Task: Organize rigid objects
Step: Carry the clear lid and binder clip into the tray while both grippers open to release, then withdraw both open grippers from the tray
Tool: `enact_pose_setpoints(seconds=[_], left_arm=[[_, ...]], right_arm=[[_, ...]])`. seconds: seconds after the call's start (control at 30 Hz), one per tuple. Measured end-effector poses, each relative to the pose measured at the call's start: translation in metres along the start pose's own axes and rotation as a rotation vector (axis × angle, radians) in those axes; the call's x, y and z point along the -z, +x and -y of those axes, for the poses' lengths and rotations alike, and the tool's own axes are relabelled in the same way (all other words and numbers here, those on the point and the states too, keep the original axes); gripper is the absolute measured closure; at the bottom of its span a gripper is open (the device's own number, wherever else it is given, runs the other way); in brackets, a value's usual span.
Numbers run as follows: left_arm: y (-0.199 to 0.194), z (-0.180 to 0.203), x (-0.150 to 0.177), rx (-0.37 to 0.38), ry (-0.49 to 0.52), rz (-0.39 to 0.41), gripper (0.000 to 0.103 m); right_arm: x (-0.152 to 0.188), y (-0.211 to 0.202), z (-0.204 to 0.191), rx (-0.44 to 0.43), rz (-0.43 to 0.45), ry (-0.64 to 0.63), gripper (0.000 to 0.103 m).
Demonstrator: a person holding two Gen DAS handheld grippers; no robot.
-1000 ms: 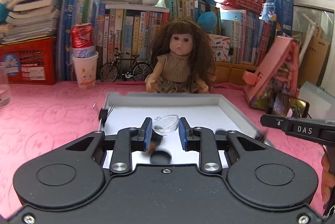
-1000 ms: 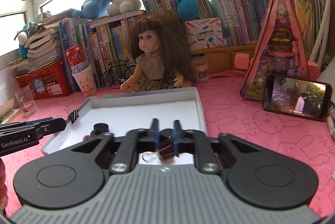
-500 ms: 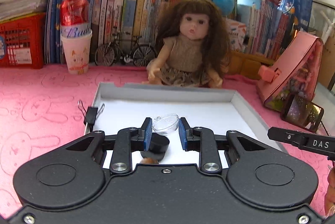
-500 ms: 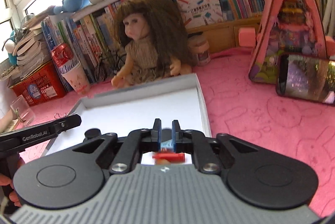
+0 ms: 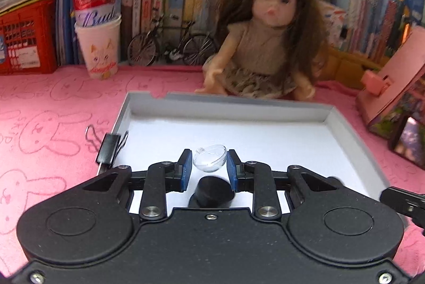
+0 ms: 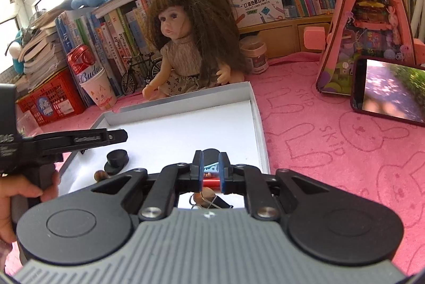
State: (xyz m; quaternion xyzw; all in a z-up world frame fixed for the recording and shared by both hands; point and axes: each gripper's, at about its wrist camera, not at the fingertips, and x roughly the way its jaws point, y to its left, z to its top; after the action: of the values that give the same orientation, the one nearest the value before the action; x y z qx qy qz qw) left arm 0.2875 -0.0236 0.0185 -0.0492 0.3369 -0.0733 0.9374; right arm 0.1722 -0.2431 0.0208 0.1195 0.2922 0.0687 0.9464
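A white shallow tray [image 5: 353,135] lies on the pink cloth; it also shows in the right wrist view [image 6: 256,114]. My left gripper [image 5: 208,160] is shut on a clear plastic half-dome [image 5: 209,161], held above the tray. A black hat-shaped piece [image 5: 212,191] lies under it in the tray, also in the right wrist view [image 6: 117,160]. My right gripper [image 6: 209,169] hangs over the tray's near right part with jaws slightly apart. A small blue piece [image 6: 211,167] and a red piece [image 6: 211,181] show between and below them; contact is unclear. A brown bead [image 6: 99,175] lies in the tray.
A black binder clip [image 5: 107,148] sits at the tray's left rim. A doll [image 5: 265,45] sits behind the tray, beside a toy bicycle [image 5: 170,45] and a paper cup with a red can [image 5: 97,26]. A phone [image 6: 390,90] and a pink toy house [image 6: 369,15] stand on the right.
Both grippers have moved forward and lower over the tray. The left keeps the clear half-dome. The black hat piece now lies in plain view below the left jaws.
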Motion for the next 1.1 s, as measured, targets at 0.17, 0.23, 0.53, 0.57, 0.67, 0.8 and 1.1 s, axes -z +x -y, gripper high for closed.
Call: enact_pose_setpoints(seconds=[0.17,0.23,0.53,0.57,0.67,0.8,1.1], left_arm=[[-0.011,-0.003,0.002,0.003,0.016,0.022,0.053],[-0.021,-0.003,0.002,0.014,0.022,0.033,0.049],[-0.079,0.007,0.023,0.034,0.094,0.093,0.037],[-0.084,0.008,0.026,0.033,0.099,0.096,0.036],[-0.100,0.010,0.038,0.037,0.114,0.102,0.033],[-0.119,0.011,0.055,0.038,0.129,0.111,0.031],[-0.156,0.007,0.096,0.052,0.160,0.118,0.027]], right_arm=[[0.006,-0.004,-0.001,-0.023,0.004,-0.003,0.061],[0.010,-0.007,-0.004,-0.032,0.007,-0.013,0.054],[0.032,-0.035,-0.021,-0.052,0.039,-0.103,0.027],[0.034,-0.038,-0.022,-0.054,0.041,-0.108,0.026],[0.039,-0.046,-0.026,-0.060,0.046,-0.112,0.022],[0.047,-0.055,-0.029,-0.069,0.050,-0.116,0.018],[0.070,-0.072,-0.040,-0.064,0.055,-0.170,0.016]])
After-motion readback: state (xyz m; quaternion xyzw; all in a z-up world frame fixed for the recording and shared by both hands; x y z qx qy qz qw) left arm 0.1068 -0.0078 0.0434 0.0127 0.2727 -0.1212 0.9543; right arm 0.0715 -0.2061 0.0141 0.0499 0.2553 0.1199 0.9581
